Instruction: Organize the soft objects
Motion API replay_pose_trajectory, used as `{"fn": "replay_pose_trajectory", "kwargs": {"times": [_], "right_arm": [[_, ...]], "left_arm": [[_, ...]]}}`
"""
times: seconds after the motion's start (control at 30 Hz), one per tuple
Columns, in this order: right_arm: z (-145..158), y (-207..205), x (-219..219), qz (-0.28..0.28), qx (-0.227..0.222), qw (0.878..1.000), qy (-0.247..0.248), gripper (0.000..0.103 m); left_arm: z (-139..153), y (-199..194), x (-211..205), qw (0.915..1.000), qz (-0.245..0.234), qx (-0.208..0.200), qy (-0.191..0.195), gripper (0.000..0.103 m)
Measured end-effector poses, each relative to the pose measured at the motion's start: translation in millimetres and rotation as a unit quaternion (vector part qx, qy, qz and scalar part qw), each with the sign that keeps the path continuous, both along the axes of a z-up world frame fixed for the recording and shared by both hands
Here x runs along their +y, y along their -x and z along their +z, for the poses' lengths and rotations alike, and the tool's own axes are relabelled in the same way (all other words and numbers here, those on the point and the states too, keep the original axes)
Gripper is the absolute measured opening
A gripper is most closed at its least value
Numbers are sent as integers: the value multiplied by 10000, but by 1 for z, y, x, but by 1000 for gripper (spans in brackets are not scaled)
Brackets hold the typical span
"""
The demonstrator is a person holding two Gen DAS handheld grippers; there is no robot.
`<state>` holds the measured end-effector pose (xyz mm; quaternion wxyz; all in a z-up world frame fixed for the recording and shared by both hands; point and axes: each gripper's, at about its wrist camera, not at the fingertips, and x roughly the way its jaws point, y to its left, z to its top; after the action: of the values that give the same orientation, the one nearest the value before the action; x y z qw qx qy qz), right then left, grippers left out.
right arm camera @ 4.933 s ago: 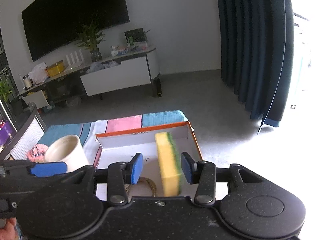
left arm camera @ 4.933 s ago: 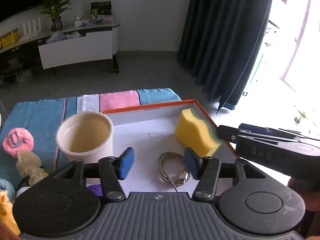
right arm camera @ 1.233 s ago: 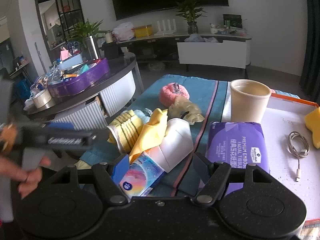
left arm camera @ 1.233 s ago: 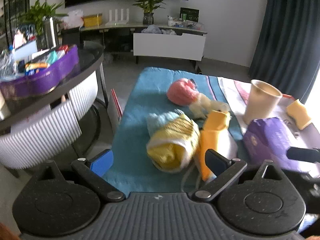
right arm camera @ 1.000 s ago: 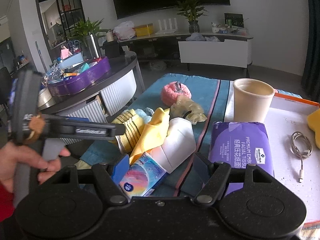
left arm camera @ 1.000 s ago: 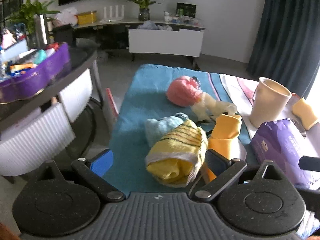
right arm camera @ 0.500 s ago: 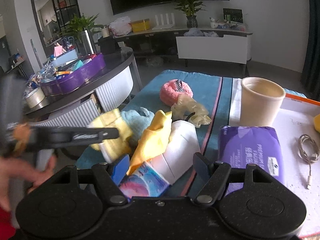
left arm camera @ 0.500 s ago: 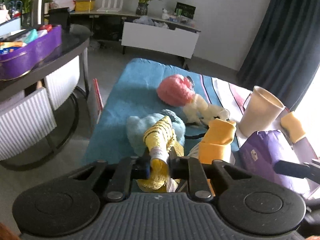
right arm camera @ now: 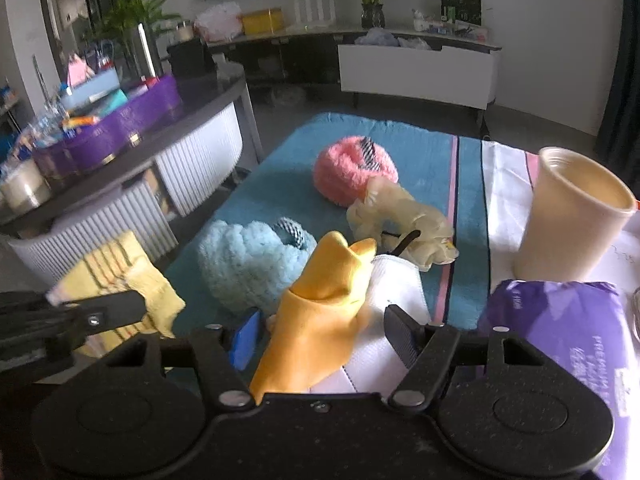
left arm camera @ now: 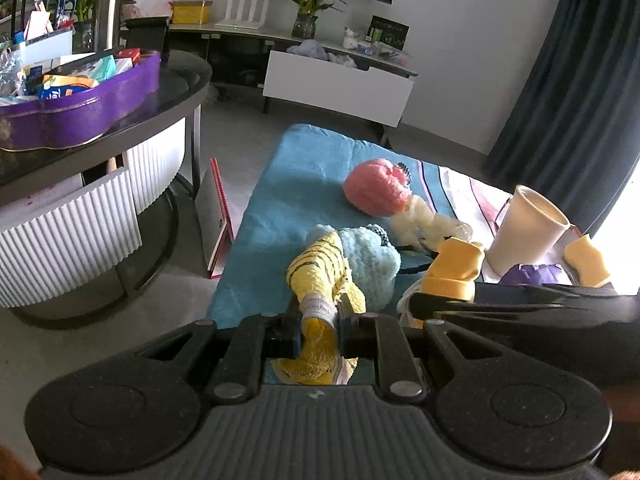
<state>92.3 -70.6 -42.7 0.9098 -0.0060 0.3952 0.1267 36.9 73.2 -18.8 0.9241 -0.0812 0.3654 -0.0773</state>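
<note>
Left gripper [left arm camera: 319,328] pitched downward, jaws pinched tight on the yellow striped sock [left arm camera: 320,280], pads pressing its cuff from both sides. Right gripper [right arm camera: 320,330] likewise angled down, jaws closing around the orange cloth [right arm camera: 320,320] lying between them, pads not yet pressing it. Left gripper's arm showing at left in the right wrist view.
</note>
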Motion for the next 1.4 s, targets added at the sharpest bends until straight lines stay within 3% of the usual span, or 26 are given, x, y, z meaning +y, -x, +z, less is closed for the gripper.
{"fn": "replay_pose_trajectory", "kwargs": {"times": [0.03,0.1,0.23,0.6,0.7,0.87,0.97,1.4], "right_arm": [[-2,-1,2,6,-44,10000,52,73],[-3,0,3,-8,-122,9997,199,49],[9,7,-9,-87,-256,9996,79,24],[55,43,-37,120,-733,9971,-190,22],[60,45,-47,59,-811,9967,-83,23],[65,46,-61,127,-683,9967,-430,29],[67,49,-64,154,-741,9965,-345,30],[90,66,-80,129,-995,9941,-403,27]], "left_arm": [[0,-1,0,10000,-6,15,8,18],[0,-2,0,10000,4,10,5,18],[1,-3,-2,10000,52,2,-25,18],[19,1,-20,9997,-14,-250,-42,18],[22,3,-25,9996,-76,-275,-26,18],[24,6,-31,9996,-61,-283,-34,18],[25,7,-33,9995,-79,-292,-48,18],[37,12,-49,9991,-180,-394,-42,18]]}}
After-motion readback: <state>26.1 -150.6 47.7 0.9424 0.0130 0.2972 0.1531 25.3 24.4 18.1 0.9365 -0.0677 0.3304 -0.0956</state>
